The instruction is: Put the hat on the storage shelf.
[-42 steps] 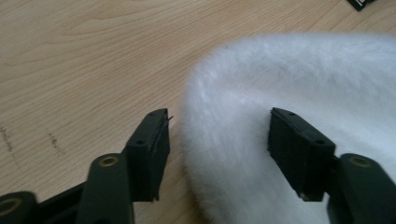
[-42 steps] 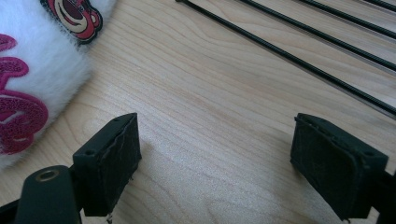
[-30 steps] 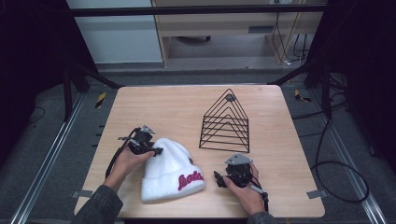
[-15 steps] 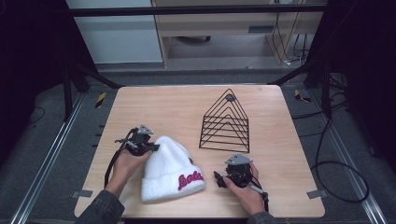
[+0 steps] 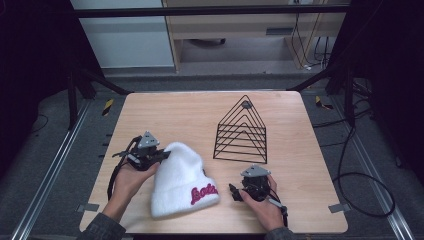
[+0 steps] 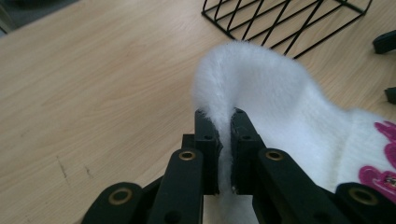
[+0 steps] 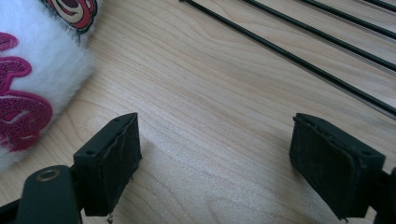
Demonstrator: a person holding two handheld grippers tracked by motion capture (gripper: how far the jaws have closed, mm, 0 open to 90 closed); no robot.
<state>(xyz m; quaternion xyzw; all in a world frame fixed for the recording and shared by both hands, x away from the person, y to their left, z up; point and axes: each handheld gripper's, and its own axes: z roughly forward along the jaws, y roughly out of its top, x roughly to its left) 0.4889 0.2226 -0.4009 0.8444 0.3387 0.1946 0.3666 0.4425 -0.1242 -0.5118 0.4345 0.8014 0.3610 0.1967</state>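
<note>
On the near table edge, the left gripper (image 6: 224,149) has shifted slightly, now pinching the white hat's (image 5: 180,177) crown; the right gripper (image 7: 229,163) rests spread wide beside it, probably readying a lift.

A dim workroom around our pale wooden table (image 5: 165,115).

We see grey floor (image 5: 50,165) on every side of the table, with metal rails (image 5: 47,175) running along both flanks and dark frame struts (image 5: 100,82) angling down to its far corners. Beyond it stand a white cabinet (image 5: 125,37) and a light wooden bench (image 5: 240,30) with cables (image 5: 305,40) hanging beside it. More black cable (image 5: 360,185) loops on the floor at our right. The far sides fall into shadow.
</note>
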